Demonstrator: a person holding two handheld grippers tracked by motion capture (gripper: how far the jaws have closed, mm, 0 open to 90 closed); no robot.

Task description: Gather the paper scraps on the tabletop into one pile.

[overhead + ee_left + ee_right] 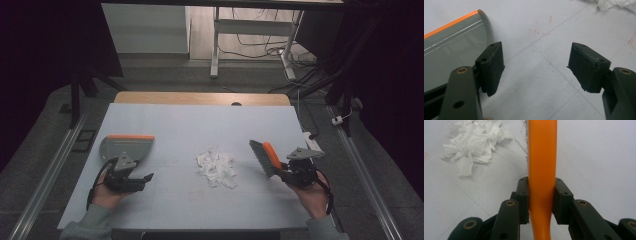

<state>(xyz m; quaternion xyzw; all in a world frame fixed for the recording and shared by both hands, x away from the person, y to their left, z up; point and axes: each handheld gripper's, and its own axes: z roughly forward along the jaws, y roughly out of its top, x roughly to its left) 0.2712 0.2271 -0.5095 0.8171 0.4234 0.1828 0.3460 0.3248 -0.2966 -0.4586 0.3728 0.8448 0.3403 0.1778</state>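
The right gripper is clamped tight on the brush. In the right gripper view, its two black jaws squeeze the smooth orange handle from both sides. The brush sticks out up and to the left of that gripper, with its grey bristles facing the pile of paper scraps. The scraps are white, torn and crumpled, and they sit in a little heap in the middle of the table, between the two grippers and near the brush.

The left gripper is open and holds nothing. The left gripper view shows bare table between its rough black pads. The dustpan lies flat just beyond that gripper. It is grey and shiny, with an orange strip along its far edge.

The table top is pale and smooth, with thin lines and a few faint red marks. Nothing lies between the brush and the scraps.
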